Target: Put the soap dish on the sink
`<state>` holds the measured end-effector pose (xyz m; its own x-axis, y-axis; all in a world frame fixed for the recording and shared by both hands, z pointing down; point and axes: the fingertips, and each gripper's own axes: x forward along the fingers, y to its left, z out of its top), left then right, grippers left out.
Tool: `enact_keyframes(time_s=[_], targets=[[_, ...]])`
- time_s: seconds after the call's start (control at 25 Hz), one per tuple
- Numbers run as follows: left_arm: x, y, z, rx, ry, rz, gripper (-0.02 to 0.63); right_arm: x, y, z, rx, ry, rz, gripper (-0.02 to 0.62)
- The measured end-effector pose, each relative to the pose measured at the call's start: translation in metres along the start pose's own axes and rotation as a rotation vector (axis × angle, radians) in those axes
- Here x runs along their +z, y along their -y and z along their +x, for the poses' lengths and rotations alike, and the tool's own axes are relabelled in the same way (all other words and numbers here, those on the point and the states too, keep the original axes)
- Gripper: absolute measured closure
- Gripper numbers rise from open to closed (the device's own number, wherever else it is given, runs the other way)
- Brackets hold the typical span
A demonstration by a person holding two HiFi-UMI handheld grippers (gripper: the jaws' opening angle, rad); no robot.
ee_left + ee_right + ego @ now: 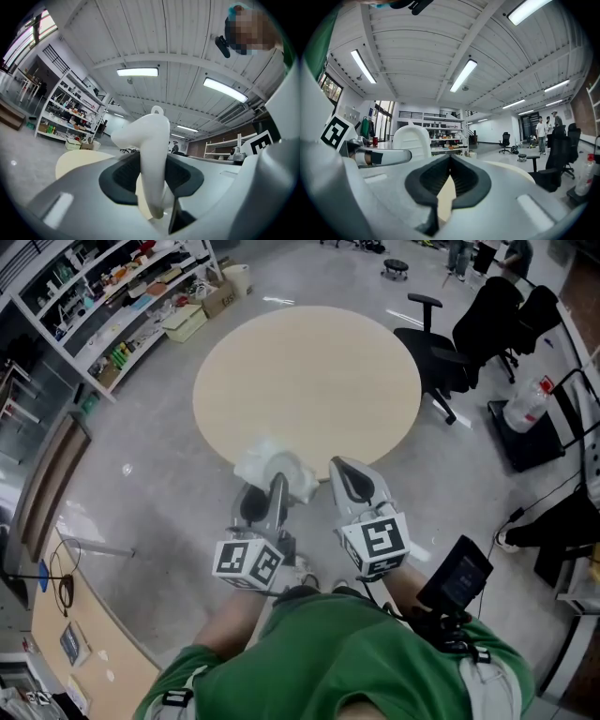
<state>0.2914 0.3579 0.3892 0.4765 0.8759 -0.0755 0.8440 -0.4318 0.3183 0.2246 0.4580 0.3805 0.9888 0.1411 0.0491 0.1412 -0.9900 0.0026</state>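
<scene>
Left tool [277,491] clenches the white soap dish [154,150], held on edge and rising past the pads — round worktop [309,381] straight ahead. Right tool [449,180] alongside, closed, empty — no sink visible.

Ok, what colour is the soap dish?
The soap dish is plain white, clearest in the left gripper view.
</scene>
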Motion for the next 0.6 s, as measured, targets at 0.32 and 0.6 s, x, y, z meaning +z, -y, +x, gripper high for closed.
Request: enact_keyframes(time_s=[0.32, 0.6], targets=[[0.016, -0.049, 0.029, -0.027, 0.013, -0.013, 0.457, 0.006, -0.009, 0.056, -0.02, -0.005, -0.028, 0.592], [0.023, -0.086, 0.04, -0.046, 0.014, -0.034, 0.458, 0.007, -0.021, 0.093, -0.046, -0.015, -0.041, 0.592]])
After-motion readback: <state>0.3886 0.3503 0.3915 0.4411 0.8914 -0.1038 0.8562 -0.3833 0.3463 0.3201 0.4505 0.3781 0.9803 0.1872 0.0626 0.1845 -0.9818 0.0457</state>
